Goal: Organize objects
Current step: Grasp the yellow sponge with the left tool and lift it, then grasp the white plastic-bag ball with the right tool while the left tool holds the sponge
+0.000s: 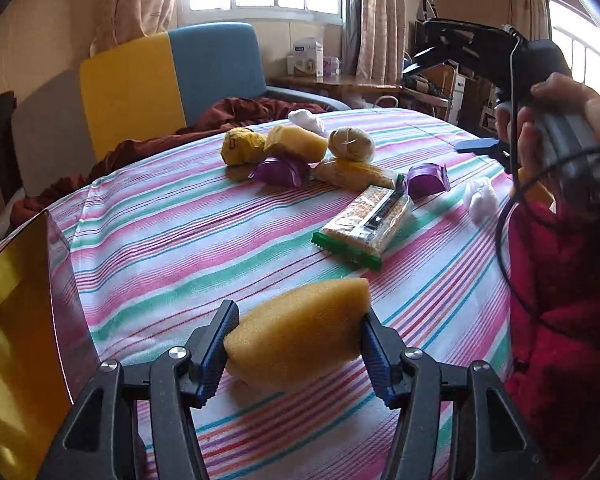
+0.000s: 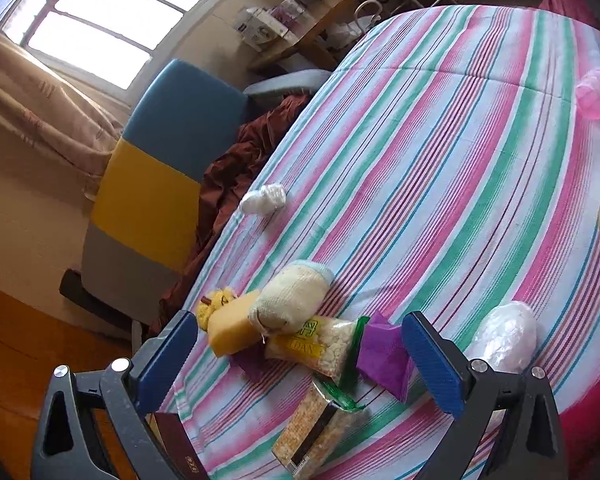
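the left gripper (image 1: 296, 344) pinched a yellow oval foam sponge (image 1: 300, 336) crosswise between its blue pads above the striped tablecloth (image 1: 220, 240); the right gripper (image 2: 300, 364) stood spread, empty.

The sponge (image 1: 300, 332) is yellow. The cloth (image 1: 180, 240) has pink, green and white stripes. The chair (image 1: 172, 76) is blue, yellow and grey.

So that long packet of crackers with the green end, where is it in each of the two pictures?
Left wrist view: the cracker packet lies right of centre on the striped cloth, beyond the yellow sponge gripped in the left hand-held gripper.
Right wrist view: it sits at the bottom centre, between the fingers of the open right hand-held gripper.
Shared landmark: the blue and yellow chair.
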The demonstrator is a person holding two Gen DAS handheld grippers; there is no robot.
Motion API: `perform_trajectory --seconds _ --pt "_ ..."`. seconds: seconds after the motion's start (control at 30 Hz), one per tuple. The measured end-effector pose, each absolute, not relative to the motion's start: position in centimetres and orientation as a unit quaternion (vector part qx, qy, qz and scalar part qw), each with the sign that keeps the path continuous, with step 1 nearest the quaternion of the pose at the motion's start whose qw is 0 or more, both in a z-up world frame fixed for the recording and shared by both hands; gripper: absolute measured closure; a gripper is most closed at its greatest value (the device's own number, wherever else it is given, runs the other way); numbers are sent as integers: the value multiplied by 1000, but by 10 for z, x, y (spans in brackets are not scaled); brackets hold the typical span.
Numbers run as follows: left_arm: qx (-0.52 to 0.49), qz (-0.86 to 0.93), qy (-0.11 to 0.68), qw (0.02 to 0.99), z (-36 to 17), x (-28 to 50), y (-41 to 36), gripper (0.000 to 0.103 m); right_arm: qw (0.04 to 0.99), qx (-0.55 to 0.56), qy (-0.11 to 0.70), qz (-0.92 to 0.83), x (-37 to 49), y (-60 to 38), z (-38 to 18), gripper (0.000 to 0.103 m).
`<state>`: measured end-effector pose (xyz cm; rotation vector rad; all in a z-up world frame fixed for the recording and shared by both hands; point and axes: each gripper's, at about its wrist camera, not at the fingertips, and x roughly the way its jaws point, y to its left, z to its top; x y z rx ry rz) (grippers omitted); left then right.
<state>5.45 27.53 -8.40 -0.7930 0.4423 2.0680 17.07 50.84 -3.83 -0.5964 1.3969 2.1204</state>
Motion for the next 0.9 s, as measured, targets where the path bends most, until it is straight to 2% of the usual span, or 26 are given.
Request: perform_trajectory --seconds 0.13,0.47,0.67,0.9 --pt "-309 831 171 429 -87 54 273 43 291 -175 529 778 192 515 -33 0" --pt "-307 837 162 423 -99 47 273 44 258 -255 485 796 157 498 -34 2" --pt "-310 834 145 433 -101 44 268 44 238 -323 428 810 114 488 -27 4" --pt "-317 830 122 443 -102 39 264 44 247 -364 397 806 37 534 -21 4"
